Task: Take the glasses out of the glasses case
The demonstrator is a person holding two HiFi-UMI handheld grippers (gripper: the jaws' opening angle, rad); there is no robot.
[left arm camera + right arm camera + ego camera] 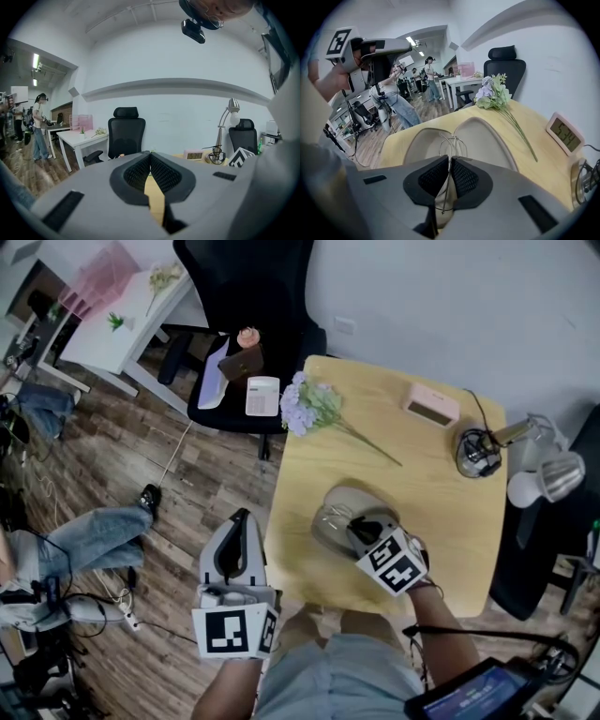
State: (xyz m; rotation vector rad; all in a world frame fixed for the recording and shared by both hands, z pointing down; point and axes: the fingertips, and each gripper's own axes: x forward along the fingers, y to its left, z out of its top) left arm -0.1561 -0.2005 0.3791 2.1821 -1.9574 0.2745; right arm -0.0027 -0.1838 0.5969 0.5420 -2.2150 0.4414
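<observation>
An open beige glasses case (336,512) lies on the wooden table (450,521) near its front edge; both its shells (487,136) gape upward. Thin wire-framed glasses (451,145) rise out of the case, and my right gripper (449,160) is shut on their frame, pointing steeply down over the case (364,526). The lenses barely show. My left gripper (239,521) hovers off the table's left edge above the floor. Its jaws meet with nothing between them (150,157).
Pale purple flowers (314,407) lie at the table's far left, a pink clock (431,407) at the far middle, a desk lamp (544,474) and a dark wiry object (478,454) at the right. A black office chair (248,324) stands beyond.
</observation>
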